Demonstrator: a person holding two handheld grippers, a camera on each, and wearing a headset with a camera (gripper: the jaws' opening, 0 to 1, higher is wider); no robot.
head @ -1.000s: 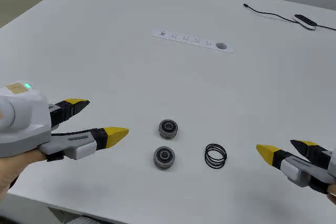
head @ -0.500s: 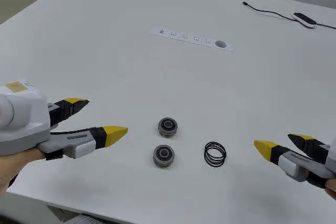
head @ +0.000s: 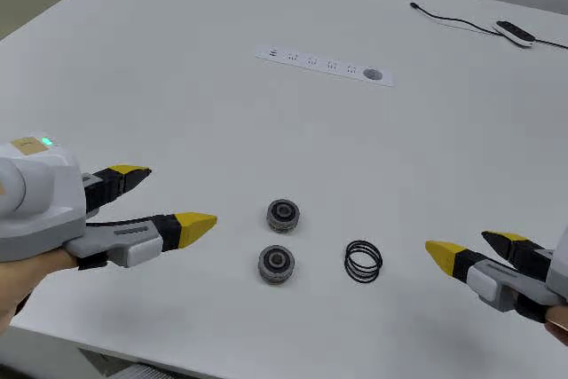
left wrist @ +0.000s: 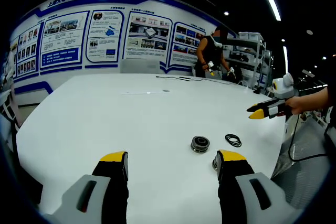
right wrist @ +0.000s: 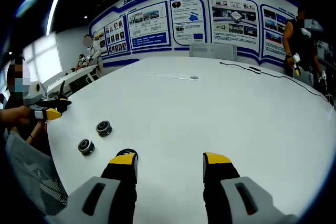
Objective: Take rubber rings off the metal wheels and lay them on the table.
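Observation:
Two metal wheels, one (head: pixel 283 215) behind the other (head: pixel 276 264), lie flat on the white table (head: pixel 222 122). To their right lies a small pile of black rubber rings (head: pixel 363 261). My left gripper (head: pixel 173 194) hovers open to the left of the wheels, nothing between its fingers. My right gripper (head: pixel 461 244) is open too, right of the rings. The left gripper view shows one wheel (left wrist: pixel 200 144), the rings (left wrist: pixel 233 140) and the right gripper (left wrist: pixel 257 113). In the right gripper view both wheels (right wrist: pixel 103 128) (right wrist: pixel 85 147) lie far left, with the left gripper (right wrist: pixel 52 113) beyond them.
A white power strip (head: pixel 324 66) lies flat at the middle back of the table. A black cable with a small white device (head: pixel 515 35) is at the far right corner. The table's front edge runs just below the grippers. A person (left wrist: pixel 212 56) stands beyond the table.
The right gripper has drifted slightly left, towards the rings. The left gripper, wheels and rings have stayed put.

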